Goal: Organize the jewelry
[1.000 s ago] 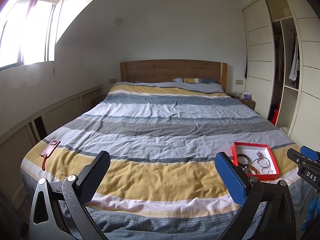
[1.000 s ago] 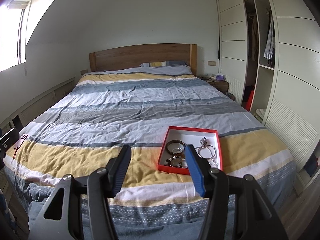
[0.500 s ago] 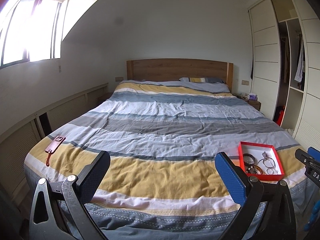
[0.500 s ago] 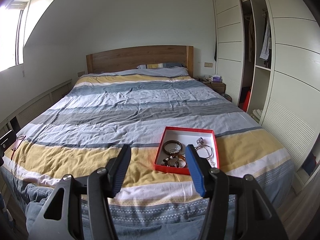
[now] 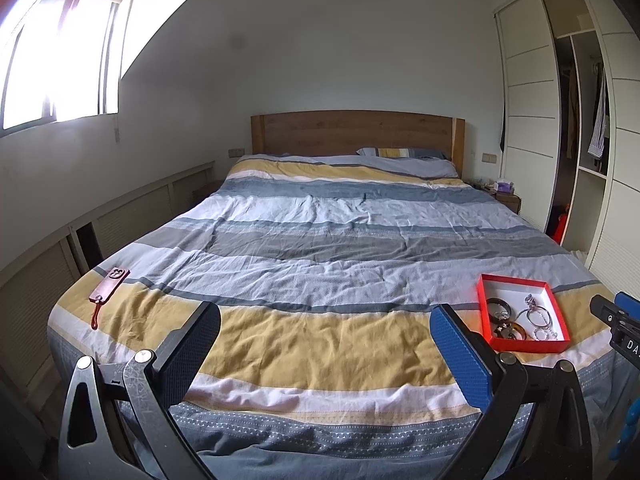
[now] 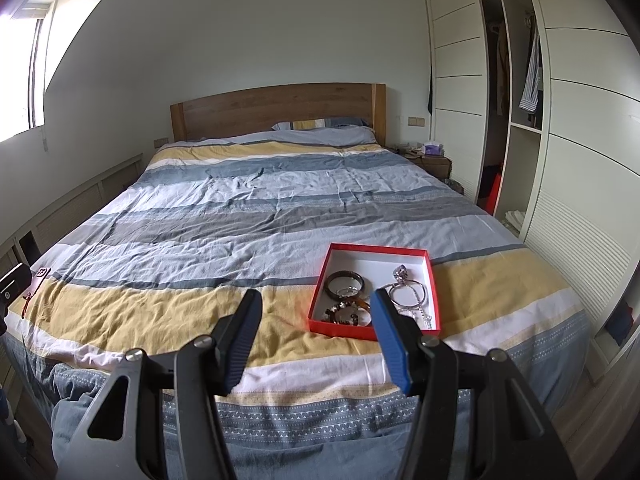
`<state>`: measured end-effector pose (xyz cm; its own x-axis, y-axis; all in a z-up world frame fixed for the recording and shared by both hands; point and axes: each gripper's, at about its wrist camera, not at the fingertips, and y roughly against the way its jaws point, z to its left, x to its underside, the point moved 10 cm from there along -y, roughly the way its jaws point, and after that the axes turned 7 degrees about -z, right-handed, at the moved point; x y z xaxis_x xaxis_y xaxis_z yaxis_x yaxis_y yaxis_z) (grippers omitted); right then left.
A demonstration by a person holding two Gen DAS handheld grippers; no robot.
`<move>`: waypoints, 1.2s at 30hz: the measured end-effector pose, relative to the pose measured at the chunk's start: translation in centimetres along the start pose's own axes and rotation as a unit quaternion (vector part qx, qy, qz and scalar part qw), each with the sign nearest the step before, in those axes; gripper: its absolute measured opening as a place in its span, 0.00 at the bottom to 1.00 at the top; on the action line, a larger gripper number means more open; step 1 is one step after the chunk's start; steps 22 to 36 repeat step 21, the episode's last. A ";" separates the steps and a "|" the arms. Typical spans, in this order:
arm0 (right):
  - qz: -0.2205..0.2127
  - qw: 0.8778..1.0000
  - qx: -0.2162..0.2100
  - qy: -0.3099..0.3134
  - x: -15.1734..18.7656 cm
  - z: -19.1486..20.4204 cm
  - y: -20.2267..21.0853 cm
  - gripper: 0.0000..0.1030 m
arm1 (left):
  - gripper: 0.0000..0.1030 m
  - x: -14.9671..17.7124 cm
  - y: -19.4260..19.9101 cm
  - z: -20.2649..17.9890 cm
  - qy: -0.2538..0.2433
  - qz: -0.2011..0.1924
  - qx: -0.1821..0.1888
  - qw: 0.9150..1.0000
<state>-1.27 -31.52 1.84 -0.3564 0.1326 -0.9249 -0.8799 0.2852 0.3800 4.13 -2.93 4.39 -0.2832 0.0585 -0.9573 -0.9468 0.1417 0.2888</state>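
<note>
Black claws (image 5: 326, 344) (image 6: 316, 330) agape above bed (image 5: 320, 320)

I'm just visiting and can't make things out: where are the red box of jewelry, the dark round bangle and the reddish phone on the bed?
Red cardboard jewelry box (image 6: 378, 248): right wrist view, far rim.
Dark round bangle (image 6: 333, 279): right wrist view, left side of the ring.
Reddish phone (image 5: 110, 285): left wrist view, middle of its back.

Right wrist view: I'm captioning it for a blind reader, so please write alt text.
An open, empty right claw hangs over the foot of a striped bed, near a red box holding bracelets and silver jewelry.
</note>
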 end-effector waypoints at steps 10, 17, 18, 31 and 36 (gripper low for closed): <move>0.000 1.000 0.000 0.000 -0.1 0.0 0.0 0.53 | 0.99 0.1 0.0 -0.2 0.000 0.000 0.001 1.000; 0.005 1.000 -0.001 0.000 0.4 0.1 -0.2 0.60 | 0.99 0.4 -0.1 0.0 -0.002 0.004 0.004 1.000; 0.005 1.000 -0.002 0.000 0.5 0.1 -0.1 0.67 | 0.99 0.4 -0.1 0.1 -0.001 0.005 0.003 1.000; 0.003 1.000 -0.003 -0.002 0.7 0.2 0.0 0.68 | 0.99 0.5 -0.3 0.3 0.000 0.009 0.005 1.000; 0.003 1.000 -0.003 -0.002 0.7 0.2 0.0 0.68 | 0.99 0.5 -0.3 0.3 0.000 0.009 0.005 1.000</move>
